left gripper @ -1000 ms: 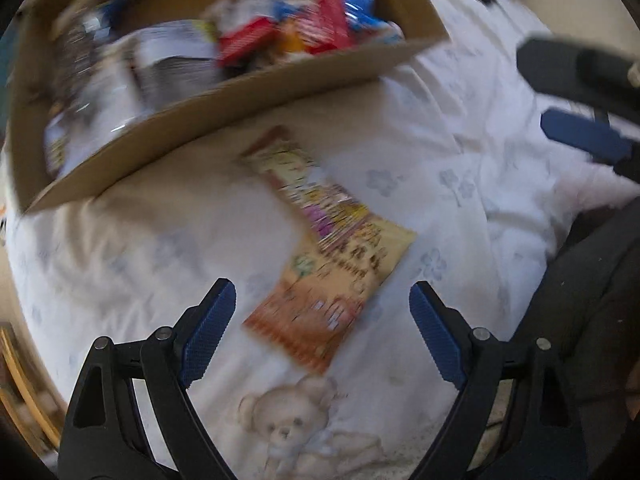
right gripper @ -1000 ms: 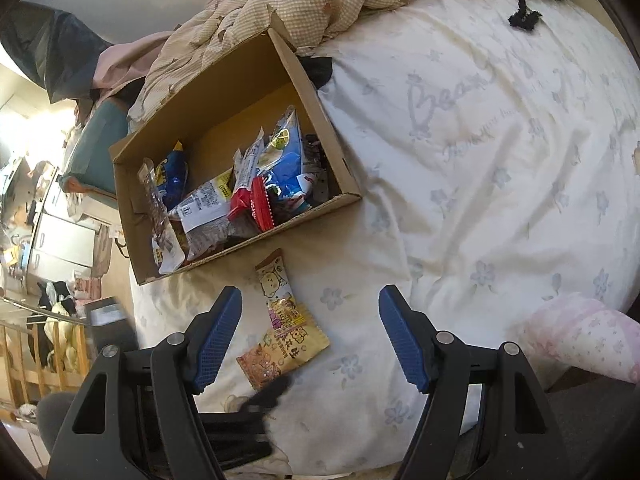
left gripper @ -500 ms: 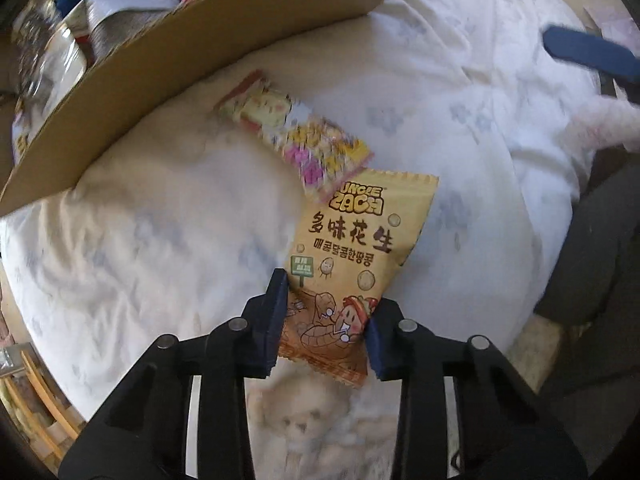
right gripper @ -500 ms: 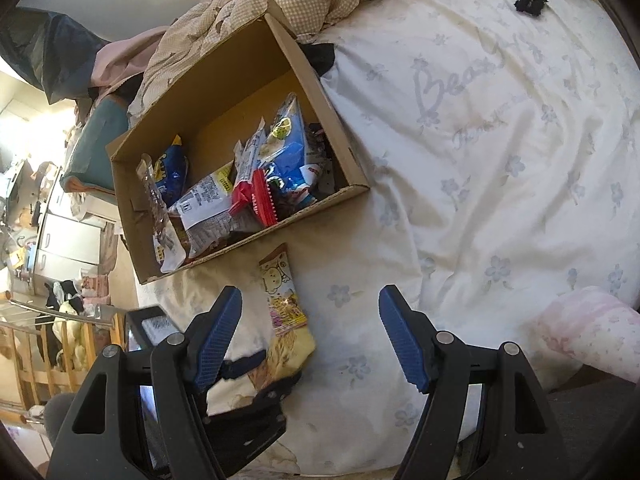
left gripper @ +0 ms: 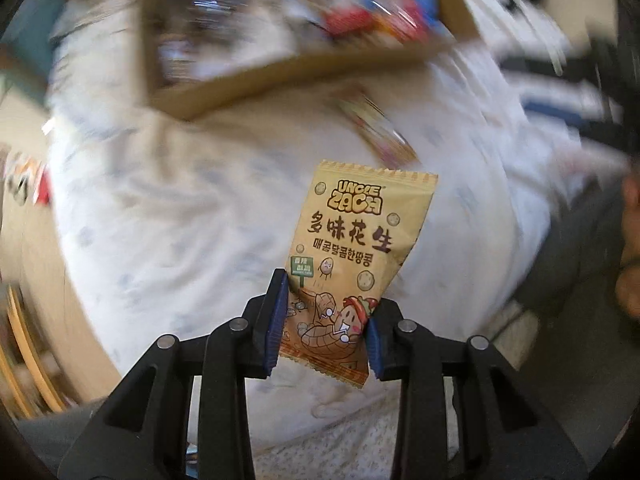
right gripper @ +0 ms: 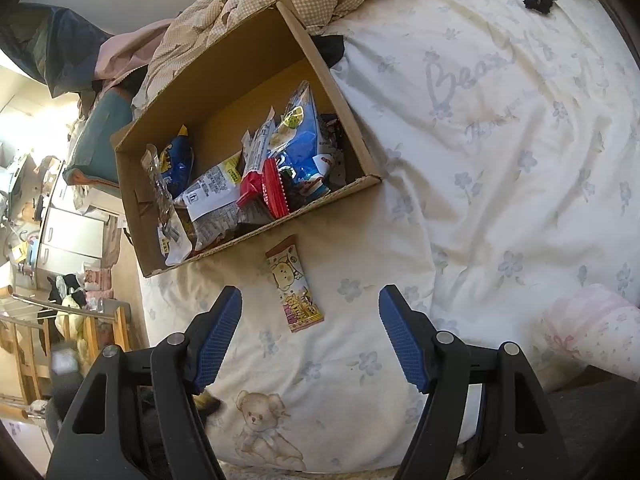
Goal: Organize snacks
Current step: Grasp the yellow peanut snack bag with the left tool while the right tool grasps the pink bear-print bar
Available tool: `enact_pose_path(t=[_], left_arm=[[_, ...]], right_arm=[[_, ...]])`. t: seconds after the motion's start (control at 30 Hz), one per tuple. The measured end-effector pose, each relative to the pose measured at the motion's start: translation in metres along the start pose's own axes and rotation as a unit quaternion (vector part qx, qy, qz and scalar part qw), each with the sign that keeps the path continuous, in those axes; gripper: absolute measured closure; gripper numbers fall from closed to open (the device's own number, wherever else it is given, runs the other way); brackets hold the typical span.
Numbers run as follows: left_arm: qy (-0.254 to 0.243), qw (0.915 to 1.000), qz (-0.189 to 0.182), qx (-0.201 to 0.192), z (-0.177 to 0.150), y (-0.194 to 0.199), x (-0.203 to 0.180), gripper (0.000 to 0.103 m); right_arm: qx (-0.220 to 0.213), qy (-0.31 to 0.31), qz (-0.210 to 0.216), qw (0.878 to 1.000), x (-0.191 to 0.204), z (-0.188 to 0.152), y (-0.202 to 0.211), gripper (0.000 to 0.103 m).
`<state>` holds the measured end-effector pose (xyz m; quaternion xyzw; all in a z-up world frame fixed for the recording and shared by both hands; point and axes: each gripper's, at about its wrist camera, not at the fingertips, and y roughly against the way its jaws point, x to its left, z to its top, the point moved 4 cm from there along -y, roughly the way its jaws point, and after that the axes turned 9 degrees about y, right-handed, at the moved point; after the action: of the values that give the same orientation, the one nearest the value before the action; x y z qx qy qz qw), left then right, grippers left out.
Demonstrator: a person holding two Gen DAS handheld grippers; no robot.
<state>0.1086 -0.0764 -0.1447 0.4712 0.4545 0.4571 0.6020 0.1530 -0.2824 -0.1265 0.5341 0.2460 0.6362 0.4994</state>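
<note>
peanut packet point(left gripper: 352, 264) is clenched in left gripper point(left gripper: 324, 328); right gripper point(right gripper: 310, 336) released, empty; carry into cardboard box point(right gripper: 256, 236) is called for next.

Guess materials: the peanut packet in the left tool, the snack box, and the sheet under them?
Peanut packet: looks like matte printed plastic film, with a zigzag-cut top seal; it creases where the left tool clamps it. Box: plain brown corrugated cardboard, unprinted, with fluting visible on the cut front edge. Bed sheet: soft woven fabric, probably cotton, cream with a faded floral print, and wrinkled.
</note>
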Motion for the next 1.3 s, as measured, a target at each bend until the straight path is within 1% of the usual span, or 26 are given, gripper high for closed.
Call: enact_pose_path(t=[0.07,0.13,0.2,0.27,0.47,0.57,0.7,0.83,0.87,0.97,1.07,1.1,1.13,1.17,1.2,1.27,1.3], left_arm=[[0.045,0.9988,-0.003,-0.02,0.004,0.01,0.018,0.073],[0.09,0.995,-0.004,-0.042,0.007,0.016,0.038,0.073],[0.125,0.9902,0.012,-0.061,0.015,0.022,0.054,0.073],[0.154,0.9855,0.017,-0.07,0.024,0.018,0.068,0.073],[0.199,0.9751,0.028,-0.093,0.034,0.022,0.087,0.073],[0.229,0.9675,0.034,-0.1,0.04,0.021,0.093,0.073],[0.237,0.9656,0.041,-0.099,0.045,0.016,0.093,0.073],[0.236,0.9667,0.04,-0.09,0.046,0.011,0.09,0.073],[0.235,0.9666,0.044,-0.093,0.046,0.012,0.09,0.073],[0.215,0.9668,0.067,-0.12,0.049,0.02,0.084,0.073],[0.202,0.9678,0.07,-0.132,0.052,0.024,0.079,0.073],[0.202,0.9682,0.07,-0.13,0.052,0.024,0.079,0.073],[0.202,0.9686,0.069,-0.128,0.052,0.023,0.078,0.073],[0.203,0.9689,0.067,-0.125,0.053,0.021,0.079,0.073],[0.204,0.9689,0.066,-0.123,0.053,0.02,0.079,0.073],[0.207,0.9685,0.066,-0.122,0.052,0.02,0.081,0.073],[0.209,0.9679,0.067,-0.122,0.052,0.02,0.082,0.073]], right_arm=[[0.004,0.0,0.0,1.0,0.002,0.0,-0.004,0.029],[0.011,0.0,0.002,1.0,0.004,-0.001,-0.008,0.029],[0.023,0.007,0.001,1.0,0.007,-0.002,-0.015,0.029],[0.034,0.023,-0.008,0.999,0.012,-0.003,-0.022,0.029],[0.075,0.079,-0.032,0.994,0.034,-0.003,-0.054,0.029],[0.091,0.1,-0.042,0.99,0.042,-0.003,-0.071,0.029],[0.109,0.12,-0.059,0.985,0.049,-0.004,-0.094,0.029],[0.126,0.138,-0.081,0.979,0.052,-0.007,-0.118,0.029],[0.131,0.14,-0.086,0.978,0.052,-0.008,-0.124,0.029],[0.14,0.137,-0.092,0.976,0.049,-0.01,-0.133,0.029],[0.139,0.154,-0.103,0.973,0.051,-0.012,-0.137,0.029],[0.138,0.157,-0.105,0.972,0.052,-0.013,-0.138,0.032],[0.137,0.165,-0.109,0.971,0.053,-0.014,-0.137,0.074],[0.132,0.174,-0.113,0.969,0.054,-0.014,-0.134,0.076],[0.12,0.181,-0.111,0.97,0.058,-0.013,-0.129,0.076],[0.114,0.184,-0.085,0.973,0.066,-0.014,-0.124,0.076],[0.112,0.177,-0.08,0.975,0.066,-0.015,-0.121,0.076]])
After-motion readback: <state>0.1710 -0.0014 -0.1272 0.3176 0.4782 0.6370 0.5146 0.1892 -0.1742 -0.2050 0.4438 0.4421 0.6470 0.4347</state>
